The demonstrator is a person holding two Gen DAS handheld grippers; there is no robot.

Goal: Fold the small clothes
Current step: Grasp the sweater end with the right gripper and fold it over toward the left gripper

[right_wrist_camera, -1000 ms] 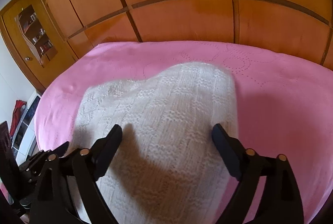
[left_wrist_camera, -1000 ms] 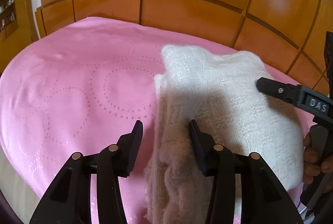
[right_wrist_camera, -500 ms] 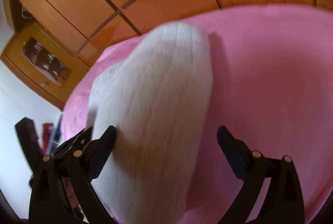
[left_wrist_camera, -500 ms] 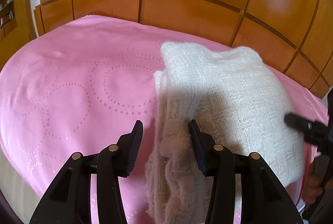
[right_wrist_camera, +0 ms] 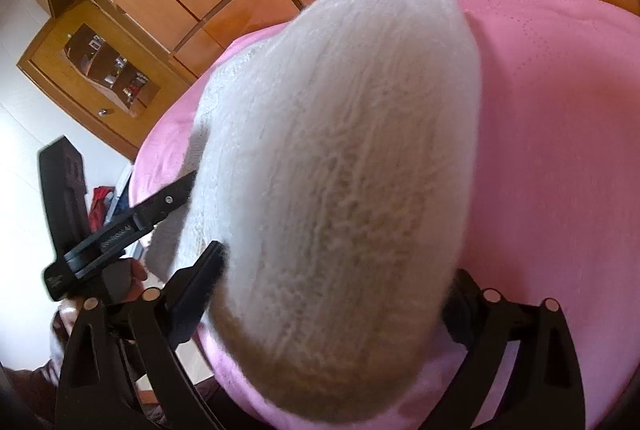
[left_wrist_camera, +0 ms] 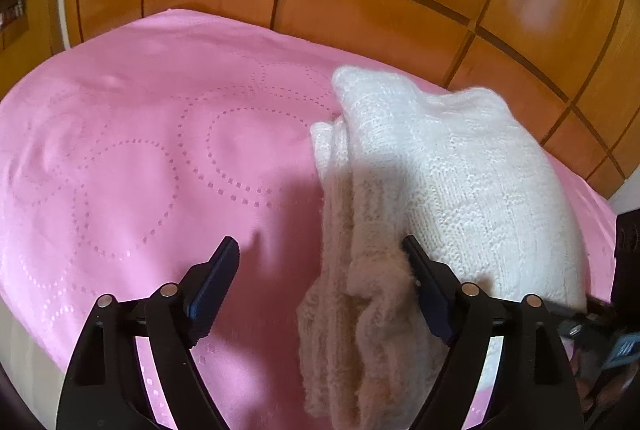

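1. The folded white knit point(left_wrist_camera: 460, 182) lies on the pink bedspread point(left_wrist_camera: 140, 150); its near edge sits between the left gripper's point(left_wrist_camera: 320, 270) opening jaws, brushing the right one.
2. The right gripper point(right_wrist_camera: 336, 294), tilted down, straddles the knit with jaws wide.

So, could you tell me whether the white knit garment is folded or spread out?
Folded: the white knit garment lies doubled in stacked layers on the pink bedspread.
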